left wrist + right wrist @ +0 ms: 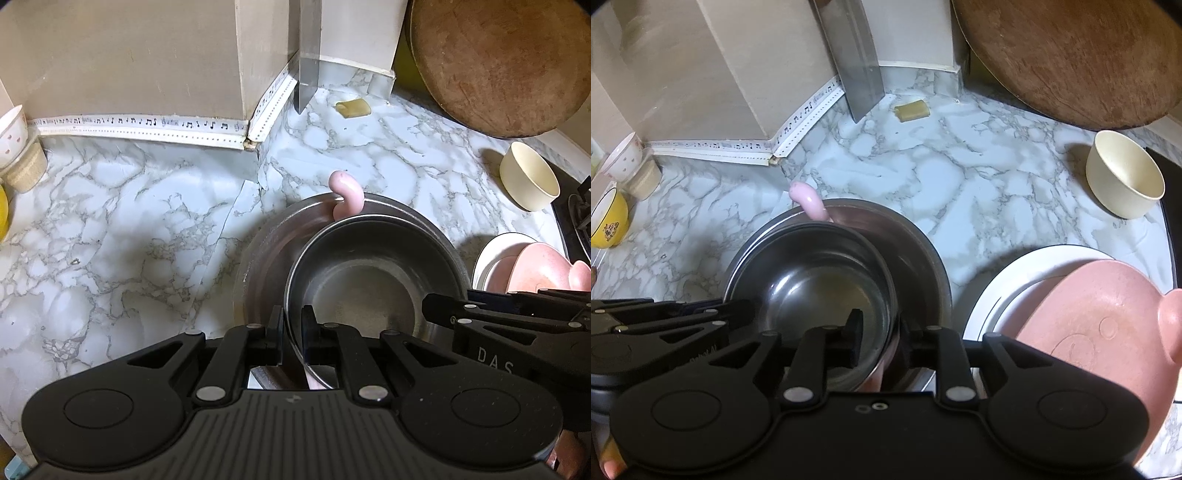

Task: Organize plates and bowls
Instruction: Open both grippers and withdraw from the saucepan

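Note:
A small steel bowl [369, 280] [812, 277] sits nested in a larger steel bowl [269, 251] [923, 266] on the marble counter. A curved pink handle [345, 192] [809, 201] pokes up between them at the far rim. My left gripper [291, 325] is shut on the small bowl's near rim. My right gripper [881, 336] straddles the same rim on the other side. Its jaws stand apart, and the inner pad is off the steel. A pink bear-faced plate [1089, 325] lies on a white plate [1015, 273] to the right.
A cream bowl [1123, 177] stands at the back right beside a dark stove edge [576, 206]. A round wooden board [498, 62] and a cleaver blade [308, 55] lean against the wall. A yellow bowl [607, 221] and a white dotted bowl [622, 158] sit far left.

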### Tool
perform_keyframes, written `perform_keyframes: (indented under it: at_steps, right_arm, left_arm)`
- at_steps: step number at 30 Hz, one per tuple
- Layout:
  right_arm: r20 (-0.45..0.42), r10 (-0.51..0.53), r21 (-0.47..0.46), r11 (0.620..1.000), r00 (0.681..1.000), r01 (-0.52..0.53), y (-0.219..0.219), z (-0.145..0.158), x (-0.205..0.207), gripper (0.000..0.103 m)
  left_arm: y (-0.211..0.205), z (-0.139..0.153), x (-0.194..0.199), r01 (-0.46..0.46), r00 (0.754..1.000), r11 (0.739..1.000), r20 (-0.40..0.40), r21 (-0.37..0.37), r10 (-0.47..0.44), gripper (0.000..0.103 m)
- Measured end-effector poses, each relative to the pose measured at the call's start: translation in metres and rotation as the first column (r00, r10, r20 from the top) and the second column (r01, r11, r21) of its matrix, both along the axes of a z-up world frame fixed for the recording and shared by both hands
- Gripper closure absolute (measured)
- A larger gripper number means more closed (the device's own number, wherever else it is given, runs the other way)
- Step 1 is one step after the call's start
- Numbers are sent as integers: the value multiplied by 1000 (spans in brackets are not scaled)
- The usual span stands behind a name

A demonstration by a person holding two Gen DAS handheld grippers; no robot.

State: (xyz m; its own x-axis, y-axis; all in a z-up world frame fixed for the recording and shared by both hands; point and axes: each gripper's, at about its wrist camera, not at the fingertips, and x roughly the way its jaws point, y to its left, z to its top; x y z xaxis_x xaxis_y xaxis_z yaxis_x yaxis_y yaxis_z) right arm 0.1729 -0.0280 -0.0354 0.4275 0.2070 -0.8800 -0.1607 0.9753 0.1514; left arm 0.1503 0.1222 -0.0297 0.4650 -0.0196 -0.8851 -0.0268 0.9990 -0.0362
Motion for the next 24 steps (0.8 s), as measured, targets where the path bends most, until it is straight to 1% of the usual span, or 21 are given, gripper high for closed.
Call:
perform_keyframes:
  at_steps: [5,15,17,24]
  right_arm:
    - [18,16,4,1000,1000,-16,-2,7,-5,73]
    - [77,56,7,998,995,-57,-10,35,-18,64]
    - [95,64,-8,998,993,-64,-11,42,-22,60]
    - [147,81,-19,997,986,-79,-24,65,-28,51]
  left_arm:
    - [-1,10,-5,3,1000,1000,20,0,-3,94]
    - [-4,41,-22,36,994,999,102,-8,-35,93]
    - [-6,47,-23,41,993,999,114,-11,-39,91]
    - [-18,63,-24,60,986,998,157,-10,-57,79]
